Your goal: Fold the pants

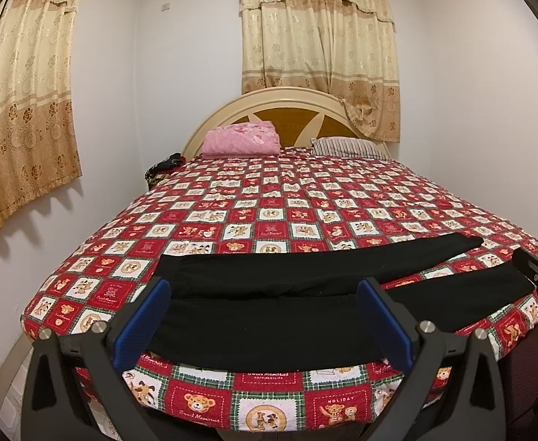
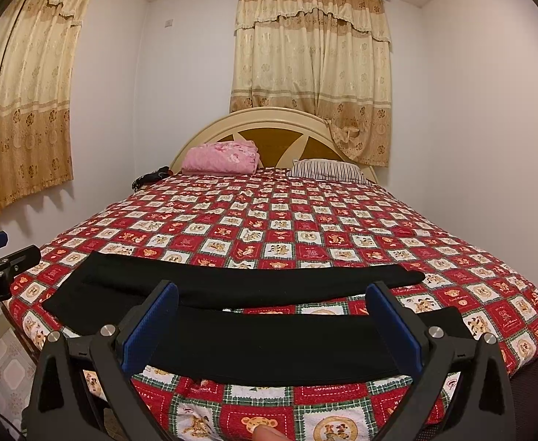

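Pants (image 1: 269,316): black, spread flat across the near edge of the bed (image 1: 305,198), the 2 legs apart and unfolded.
Long axis: crosswise to both grippers' fingers, waist toward the bed's left side, cuffs toward its right.
Left gripper (image 1: 265,325): fingers wide, empty, just above the waist end; nearer the waistband.
Right gripper (image 2: 272,329): fingers wide, empty, over the near leg (image 2: 287,341); nearer the cuffs.
Far leg (image 2: 254,283): deeper onto the bed.
Judgement: folding not begun; likely each gripper pinches its own end of 1 leg.
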Demonstrator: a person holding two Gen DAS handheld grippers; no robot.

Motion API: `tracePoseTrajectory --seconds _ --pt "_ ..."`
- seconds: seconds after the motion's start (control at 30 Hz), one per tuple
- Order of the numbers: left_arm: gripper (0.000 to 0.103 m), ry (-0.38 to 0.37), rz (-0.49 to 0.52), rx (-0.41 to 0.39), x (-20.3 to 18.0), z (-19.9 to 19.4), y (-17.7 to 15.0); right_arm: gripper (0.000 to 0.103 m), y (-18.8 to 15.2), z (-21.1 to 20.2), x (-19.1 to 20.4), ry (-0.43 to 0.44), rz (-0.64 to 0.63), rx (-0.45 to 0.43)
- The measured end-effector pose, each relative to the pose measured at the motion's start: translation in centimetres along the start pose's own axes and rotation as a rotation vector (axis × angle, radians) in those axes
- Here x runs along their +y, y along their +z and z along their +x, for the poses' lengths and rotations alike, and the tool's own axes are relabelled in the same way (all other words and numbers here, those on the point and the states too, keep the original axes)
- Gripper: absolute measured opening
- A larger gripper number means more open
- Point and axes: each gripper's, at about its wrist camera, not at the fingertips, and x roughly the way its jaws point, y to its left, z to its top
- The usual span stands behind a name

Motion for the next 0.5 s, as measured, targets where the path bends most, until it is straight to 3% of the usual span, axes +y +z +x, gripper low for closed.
tracePoseTrajectory --seconds 0.5 --pt "0.103 0.007 -0.008 0.038 0.3 1.4 -0.9 0.102 -0.6 1.4 0.1 -0.014 -0.012 0.034"
